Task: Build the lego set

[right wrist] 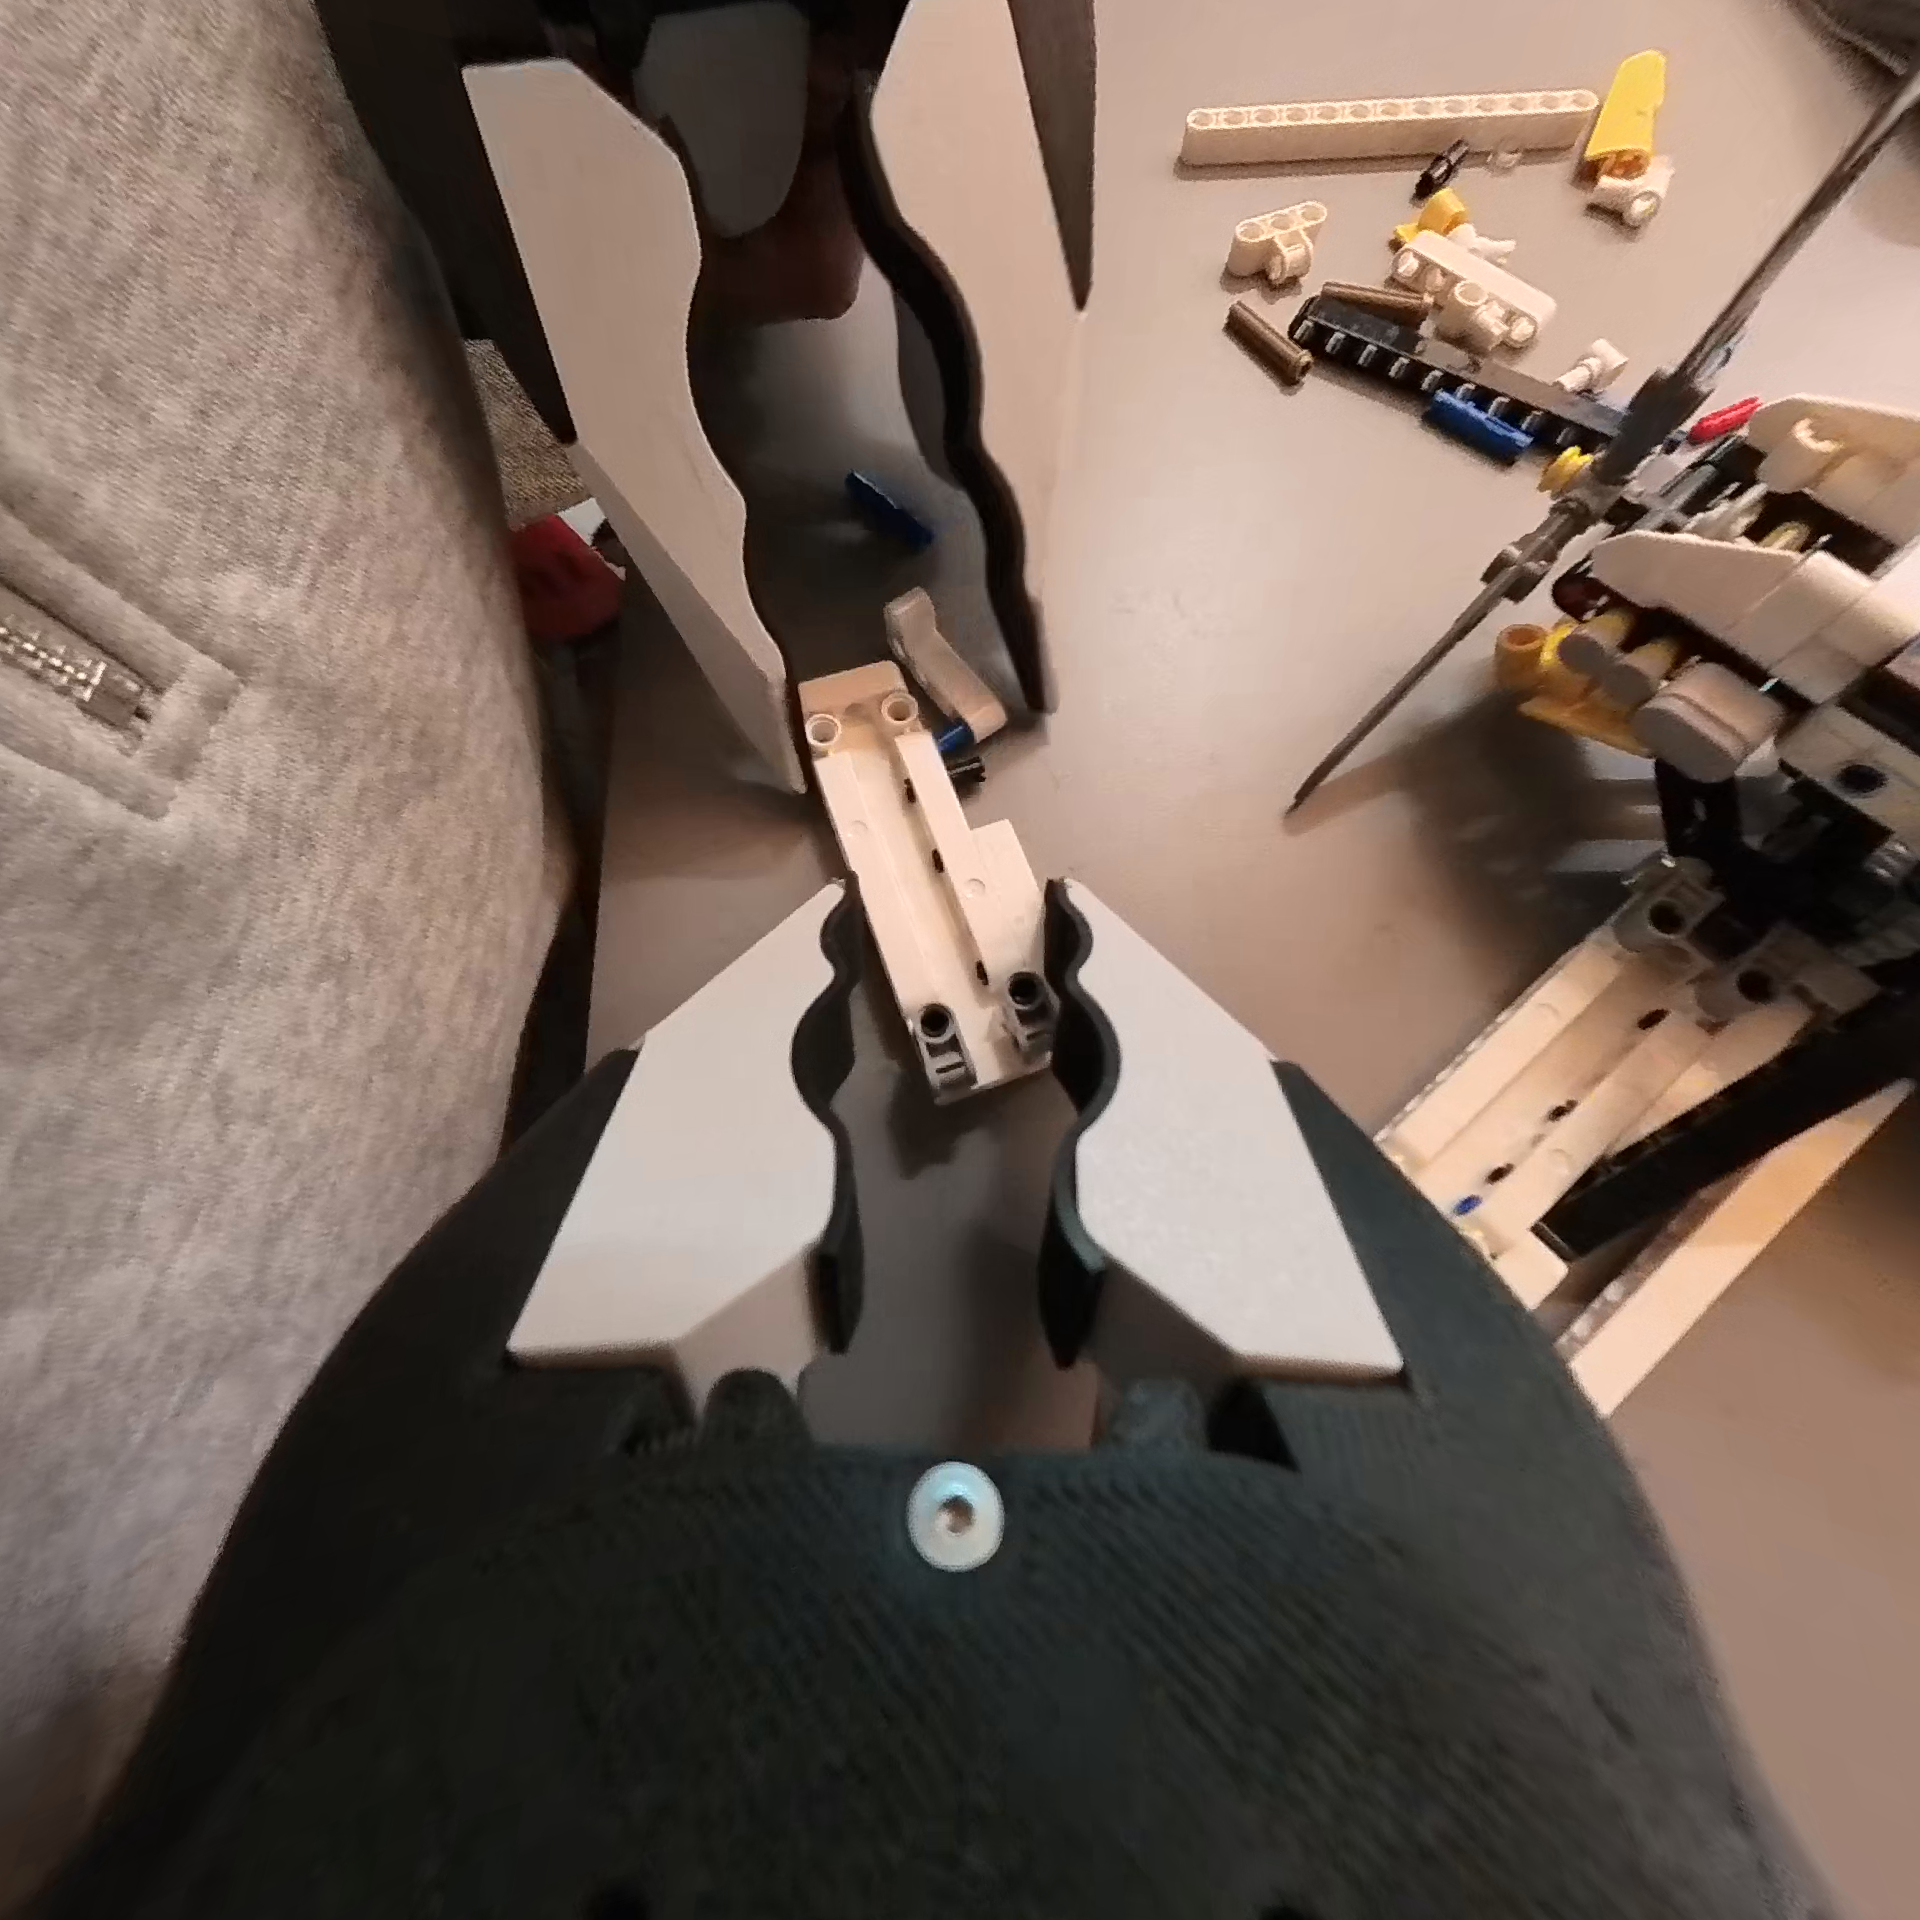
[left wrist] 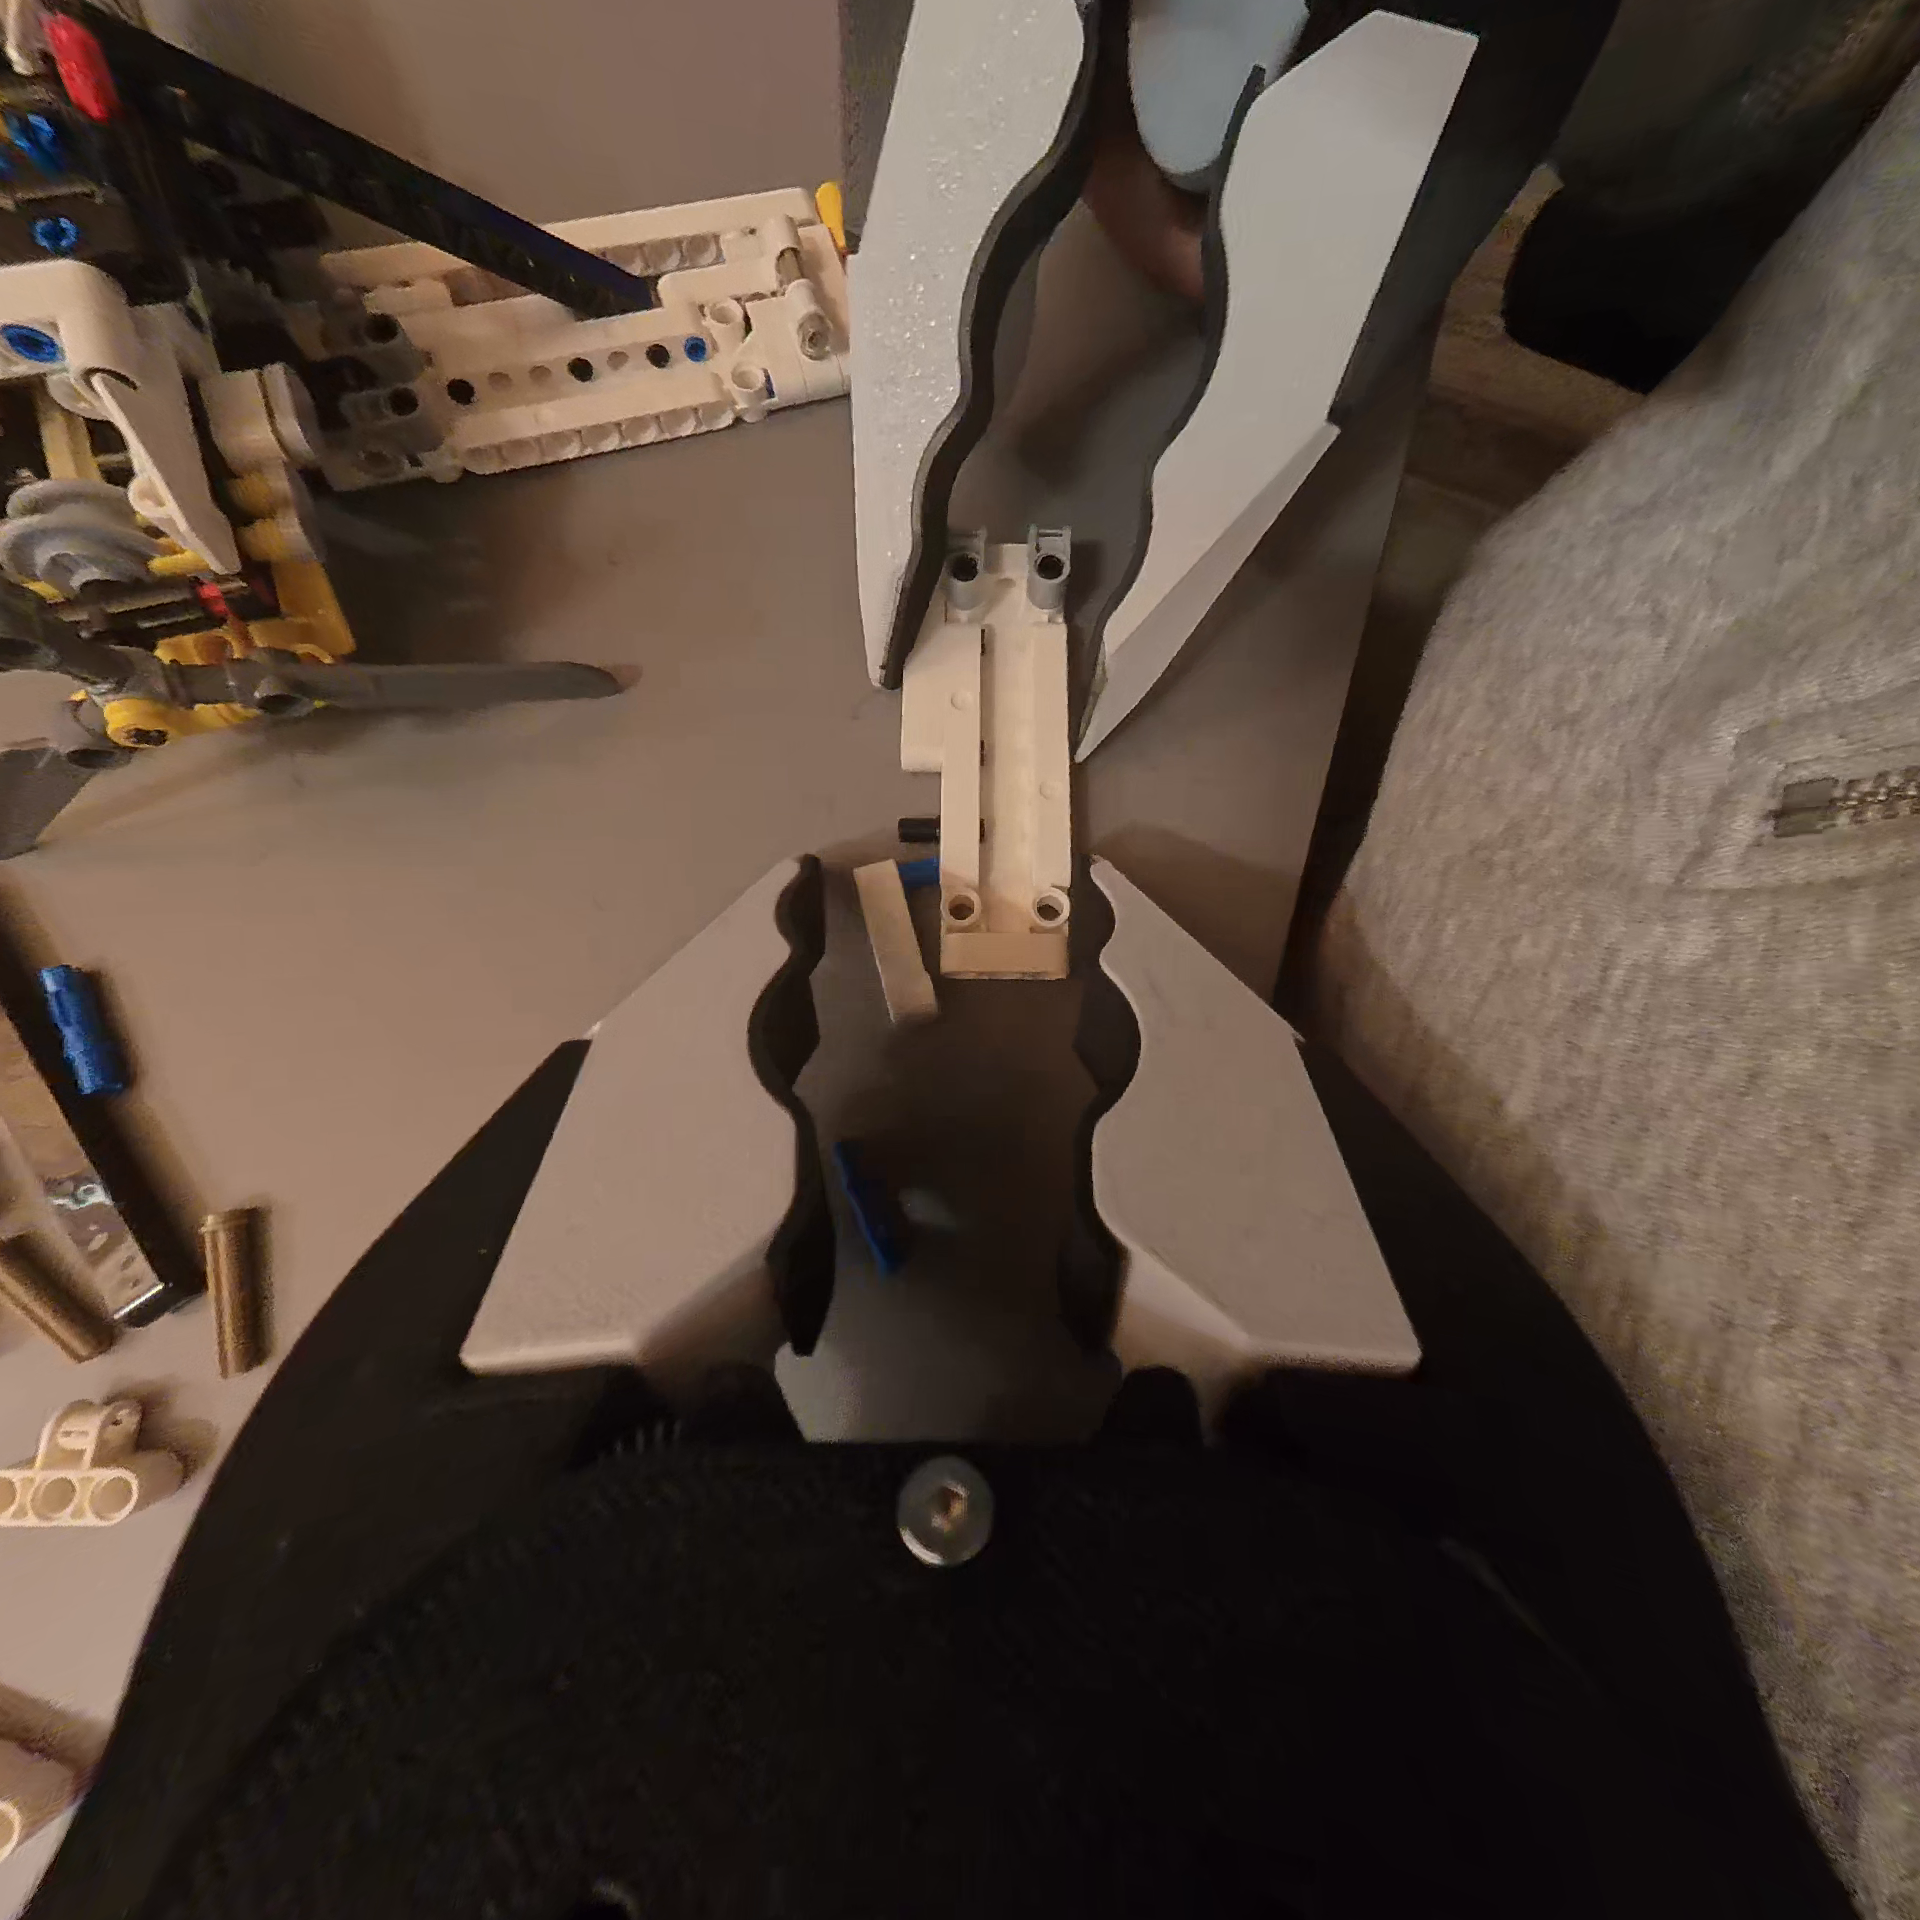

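Grey tabletop (left wrist: 665,582), loose lego pcs (right wrist: 1382,249), grey fabric (left wrist: 1662,935) beside edge

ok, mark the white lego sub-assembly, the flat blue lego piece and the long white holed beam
white lego sub-assembly (left wrist: 1003,758): left wrist view, middle of its long body
flat blue lego piece (left wrist: 864,1205): left wrist view, its top face
long white holed beam (right wrist: 1387,127): right wrist view, mid-length

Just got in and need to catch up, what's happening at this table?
A person is building a lego set with two handheld grippers facing each other. A white sub-assembly lies on the table between them. The right gripper has its open fingers around the grey-connector end; the left gripper sits open at the other end. The main model stands aside, with loose parts nearby.
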Demonstrator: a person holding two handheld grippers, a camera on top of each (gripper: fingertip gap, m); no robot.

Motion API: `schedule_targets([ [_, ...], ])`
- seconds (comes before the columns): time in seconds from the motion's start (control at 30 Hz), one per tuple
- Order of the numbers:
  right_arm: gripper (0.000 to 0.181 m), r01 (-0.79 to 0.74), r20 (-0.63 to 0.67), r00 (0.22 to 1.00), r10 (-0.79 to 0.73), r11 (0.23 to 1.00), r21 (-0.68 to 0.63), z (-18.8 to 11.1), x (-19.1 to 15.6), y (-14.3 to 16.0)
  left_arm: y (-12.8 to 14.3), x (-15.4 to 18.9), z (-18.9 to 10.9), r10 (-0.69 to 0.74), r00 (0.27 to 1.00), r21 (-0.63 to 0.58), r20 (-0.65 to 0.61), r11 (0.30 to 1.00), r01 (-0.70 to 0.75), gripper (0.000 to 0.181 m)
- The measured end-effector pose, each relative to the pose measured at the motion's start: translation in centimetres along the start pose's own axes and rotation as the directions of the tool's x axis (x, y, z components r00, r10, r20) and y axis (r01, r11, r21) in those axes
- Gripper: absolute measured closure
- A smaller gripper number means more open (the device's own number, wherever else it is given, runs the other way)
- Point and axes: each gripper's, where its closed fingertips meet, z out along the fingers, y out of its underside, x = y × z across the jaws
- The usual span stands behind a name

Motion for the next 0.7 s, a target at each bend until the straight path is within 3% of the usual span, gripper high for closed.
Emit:
schedule_targets([
  [0.17,0.147,0.003,-0.005,1.0,-0.003,1.0,0.0,-0.01,0.0,0.01,0.07,-0.26,-0.23,0.018,0.998,0.005,0.063,1.0,-0.018,0.128],
  [0.47,0.147,0.003,-0.003,1.0,-0.003,1.0,-0.001,-0.01,-0.02,0.03,-0.07,0.3,-0.1,0.093,0.991,0.004,0.094,0.996,-0.093,0.142],
  [0.7,0.147,-0.001,0.02,1.0,0.001,1.0,0.001,-0.04,-0.22,0.01,-0.28,0.58,-0.24,0.008,0.999,0.026,-0.037,1.0,-0.007,0.144],
])
